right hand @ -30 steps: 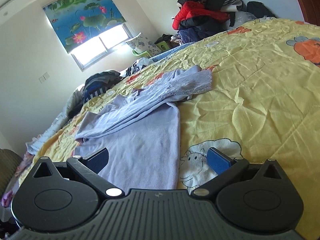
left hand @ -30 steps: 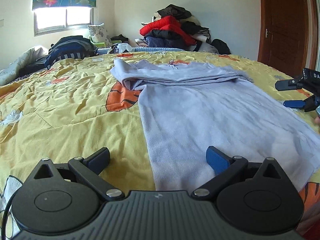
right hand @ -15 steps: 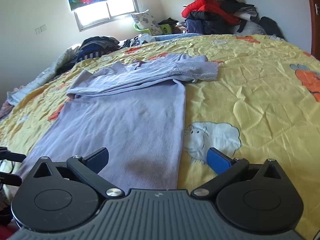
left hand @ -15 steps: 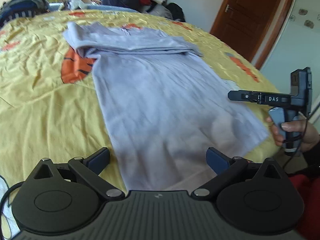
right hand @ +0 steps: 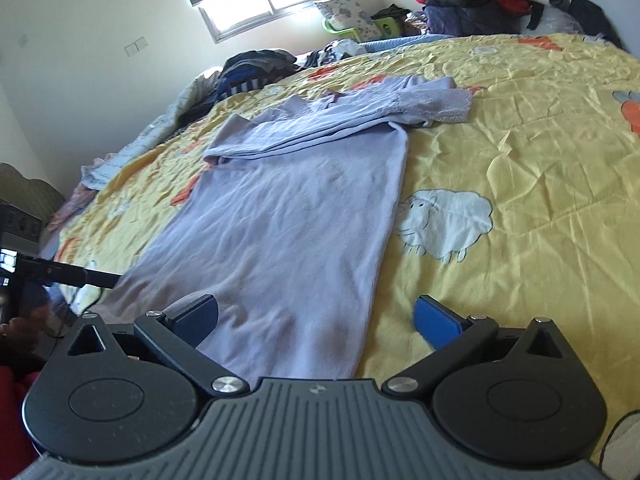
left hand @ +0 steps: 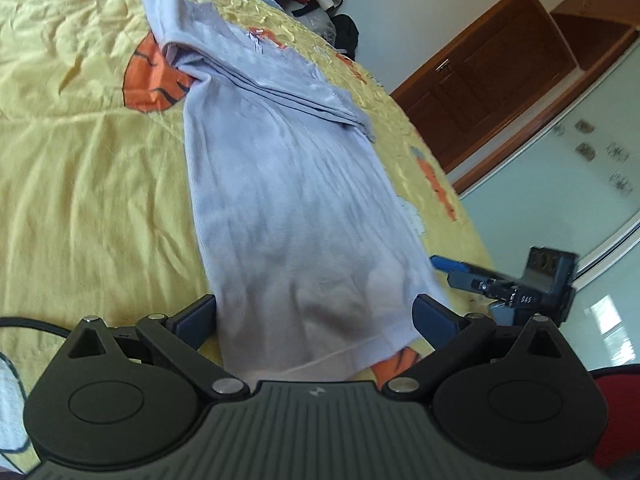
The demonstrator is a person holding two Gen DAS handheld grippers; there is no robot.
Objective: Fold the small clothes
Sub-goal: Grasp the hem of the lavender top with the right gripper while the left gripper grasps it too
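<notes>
Left gripper (left hand: 314, 316) and right gripper (right hand: 316, 318), both wide open and empty, flank the lavender garment's (left hand: 288, 208) near hem.

One pale lavender knit garment (right hand: 304, 216) lies on one yellow cartoon-print bedspread (right hand: 520, 184). Two black grippers with blue pads: left (left hand: 314, 316), right (right hand: 316, 316). One brown wooden door (left hand: 492, 80); one window (right hand: 264, 0).
</notes>
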